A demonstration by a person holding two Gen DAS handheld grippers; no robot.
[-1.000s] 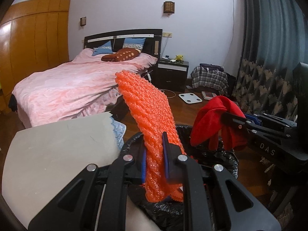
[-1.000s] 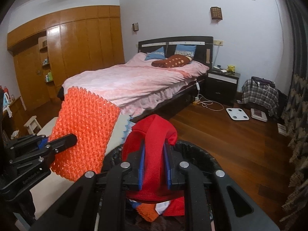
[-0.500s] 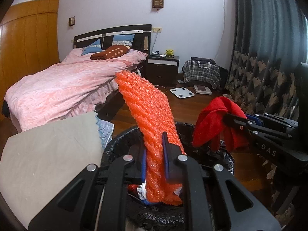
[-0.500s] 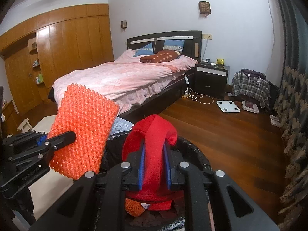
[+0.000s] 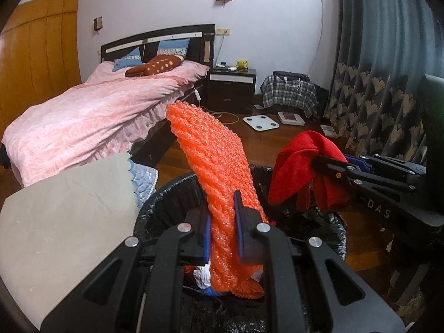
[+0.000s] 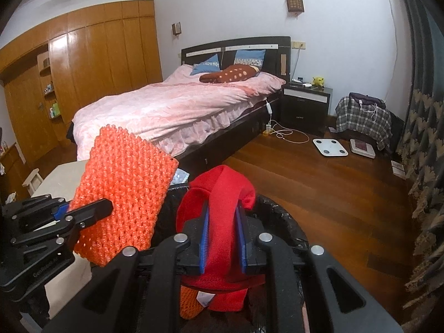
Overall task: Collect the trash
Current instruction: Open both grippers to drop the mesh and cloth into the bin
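Observation:
My left gripper [image 5: 223, 223] is shut on an orange foam net sheet [image 5: 211, 155] and holds it upright over a bin lined with a black bag [image 5: 166, 194]. My right gripper [image 6: 222, 230] is shut on a red cloth [image 6: 222, 188] and holds it over the same bin [image 6: 280, 216]. The right gripper with the red cloth [image 5: 302, 158] shows at the right of the left wrist view. The left gripper with the orange sheet [image 6: 125, 183] shows at the left of the right wrist view. Orange, white and blue scraps [image 5: 205, 277] lie inside the bin.
A beige table top [image 5: 61, 222] stands left of the bin. A bed with a pink cover [image 6: 172, 111] lies beyond. A dark nightstand [image 6: 305, 102], a white scale [image 6: 330, 147] and a plaid-covered pile [image 6: 360, 116] are on the wooden floor. Patterned curtains [image 5: 374, 97] hang at the right.
Both grippers have moved over the bin, so more of its inside shows. Each keeps its hold on its item.

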